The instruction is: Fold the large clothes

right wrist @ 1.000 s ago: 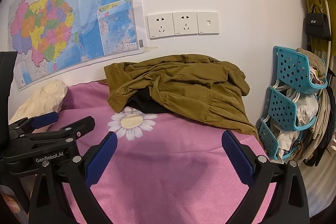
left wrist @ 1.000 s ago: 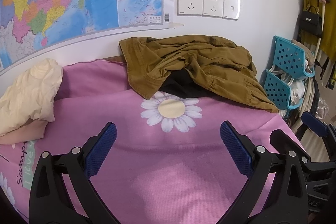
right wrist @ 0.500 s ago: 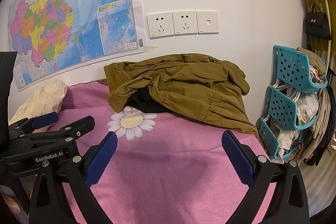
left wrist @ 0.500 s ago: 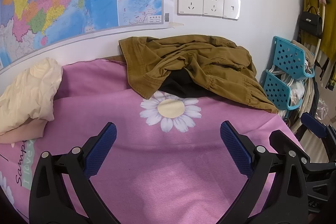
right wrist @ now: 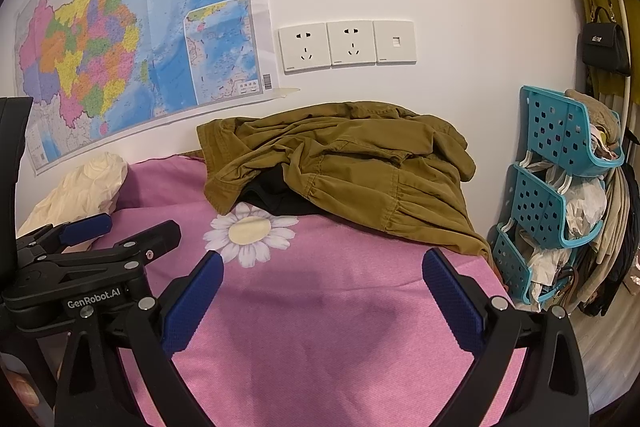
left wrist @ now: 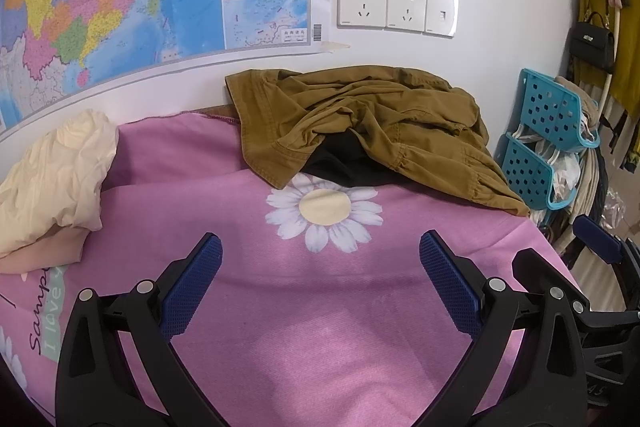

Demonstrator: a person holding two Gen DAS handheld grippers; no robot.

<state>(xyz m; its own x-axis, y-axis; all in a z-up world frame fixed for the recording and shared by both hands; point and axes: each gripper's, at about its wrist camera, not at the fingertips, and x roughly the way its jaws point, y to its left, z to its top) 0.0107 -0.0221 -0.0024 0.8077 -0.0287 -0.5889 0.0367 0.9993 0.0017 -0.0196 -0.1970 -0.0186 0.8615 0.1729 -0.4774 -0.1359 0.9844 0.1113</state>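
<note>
The olive-brown garment (left wrist: 360, 123) lies crumpled at the far edge of the pink sheet (left wrist: 320, 327), against the wall, draped over a black garment (left wrist: 344, 163) that shows from under its front edge. Just in front of them is a printed daisy (left wrist: 324, 211).

The left tongs (left wrist: 320, 287) are spread wide above bare sheet, holding nothing and well short of the clothes. The right tongs (right wrist: 323, 299) are just as wide, empty, over the same pink cloth.

The left view shows sheet lettering at lower left and more of the cream bundle (left wrist: 52, 187). The right view shows the left tongs' body from the side and the full blue basket rack (right wrist: 556, 187) beside the bed.
</note>
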